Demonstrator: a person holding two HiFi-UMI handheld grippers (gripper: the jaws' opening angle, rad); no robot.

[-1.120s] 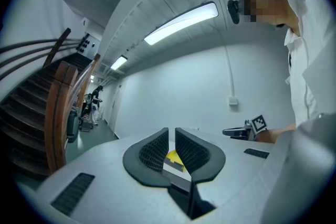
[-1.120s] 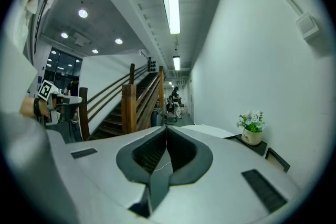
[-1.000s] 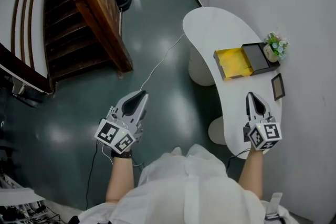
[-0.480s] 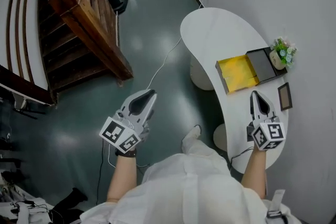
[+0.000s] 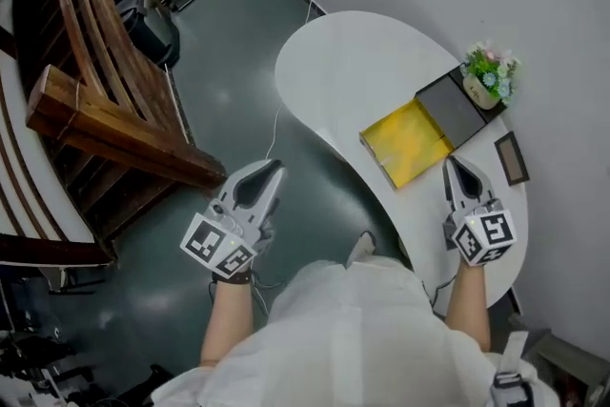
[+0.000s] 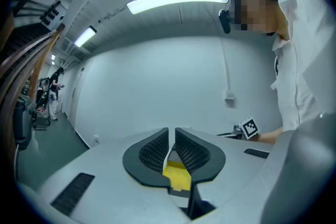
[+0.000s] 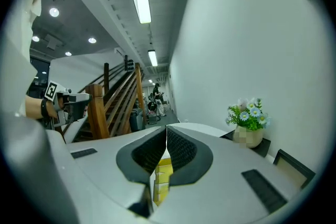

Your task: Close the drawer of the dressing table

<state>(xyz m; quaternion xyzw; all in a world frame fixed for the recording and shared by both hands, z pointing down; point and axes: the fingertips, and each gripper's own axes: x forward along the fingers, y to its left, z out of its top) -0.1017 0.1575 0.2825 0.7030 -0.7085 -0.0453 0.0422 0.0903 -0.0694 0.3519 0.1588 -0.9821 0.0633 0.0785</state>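
Observation:
The white kidney-shaped dressing table (image 5: pixel 343 71) has its yellow-lined drawer (image 5: pixel 405 143) standing open out of a dark box (image 5: pixel 456 107) on the top. My right gripper (image 5: pixel 450 165) hovers over the table just right of the drawer's near corner, jaws shut and empty. Through its jaw line in the right gripper view (image 7: pixel 166 128) the yellow drawer (image 7: pixel 164 178) shows just ahead. My left gripper (image 5: pixel 272 169) is over the floor left of the table, jaws closed together with nothing between them. It points at the drawer (image 6: pixel 176 173), which shows past its tips (image 6: pixel 171 131).
A flower pot (image 5: pixel 488 76) stands behind the dark box and a small dark frame (image 5: pixel 510 157) lies right of my right gripper. A wooden staircase (image 5: pixel 105 129) fills the left. A white cable (image 5: pixel 276 124) runs over the green floor by the table.
Both grippers have travelled toward the table. The right gripper is now close beside the drawer's near corner, and the left one has swung to face the drawer. Jaws stayed shut.

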